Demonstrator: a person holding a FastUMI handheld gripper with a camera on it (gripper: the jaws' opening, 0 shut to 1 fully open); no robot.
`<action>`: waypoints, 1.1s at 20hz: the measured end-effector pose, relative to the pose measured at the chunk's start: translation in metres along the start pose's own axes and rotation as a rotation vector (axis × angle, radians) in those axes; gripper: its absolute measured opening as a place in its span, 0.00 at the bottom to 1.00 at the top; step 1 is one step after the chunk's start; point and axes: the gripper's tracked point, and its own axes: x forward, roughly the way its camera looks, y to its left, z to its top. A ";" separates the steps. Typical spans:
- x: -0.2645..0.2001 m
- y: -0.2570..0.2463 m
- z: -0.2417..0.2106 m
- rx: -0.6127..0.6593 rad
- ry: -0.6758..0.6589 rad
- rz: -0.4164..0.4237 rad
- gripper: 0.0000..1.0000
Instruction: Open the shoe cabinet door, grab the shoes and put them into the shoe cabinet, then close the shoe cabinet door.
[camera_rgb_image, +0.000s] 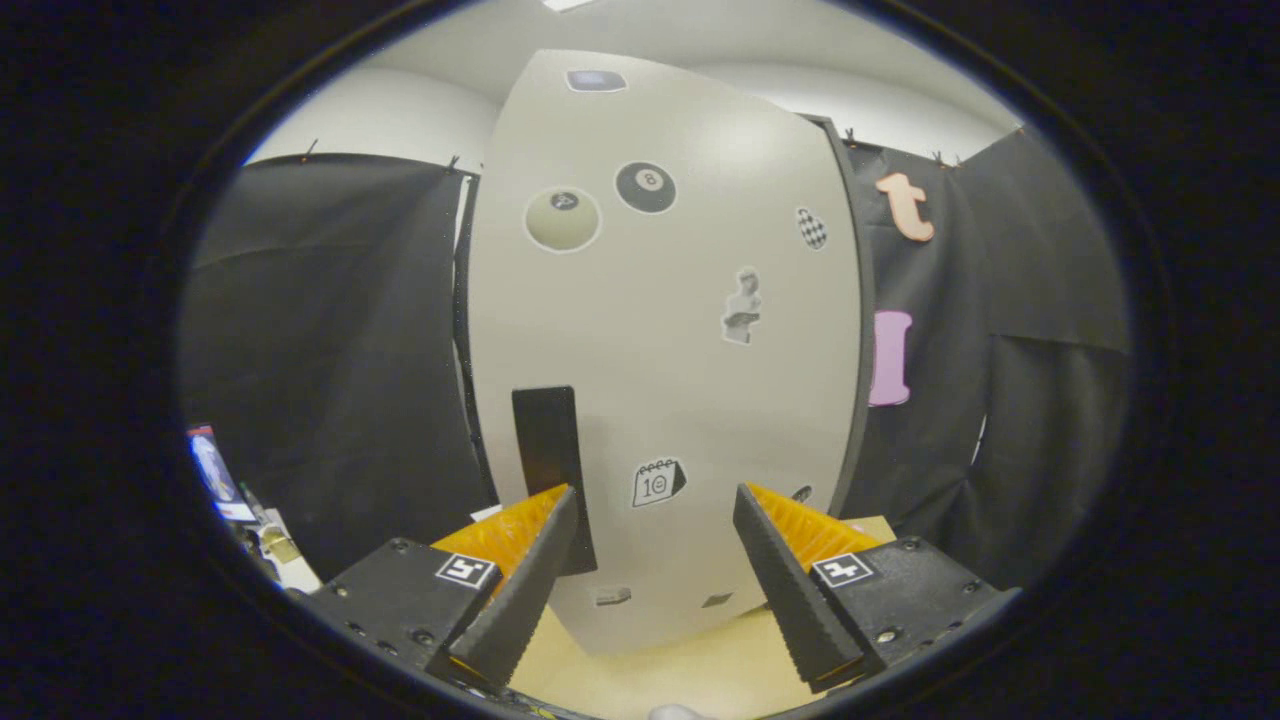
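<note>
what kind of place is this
Probably a staged recording booth, not a home: black cloth hangs as walls around a pale cabinet door covered in stickers, and the open gripper faces it.

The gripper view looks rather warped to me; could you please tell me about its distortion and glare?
Gripper view: fisheye bulges the pale grey sticker-covered cabinet door into a barrel; a soft glare patch sits near its top; focus is sharp on the open gripper and the flat black door handle.

Cabinet door (660, 350) ahead of hand-held gripper (655, 505); fingers apart.
</note>
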 end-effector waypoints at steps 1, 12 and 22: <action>0.004 0.005 0.000 0.002 -0.002 0.001 1.00; -0.023 -0.004 0.015 0.030 -0.014 -0.082 1.00; -0.111 -0.027 0.063 0.047 -0.074 -0.192 1.00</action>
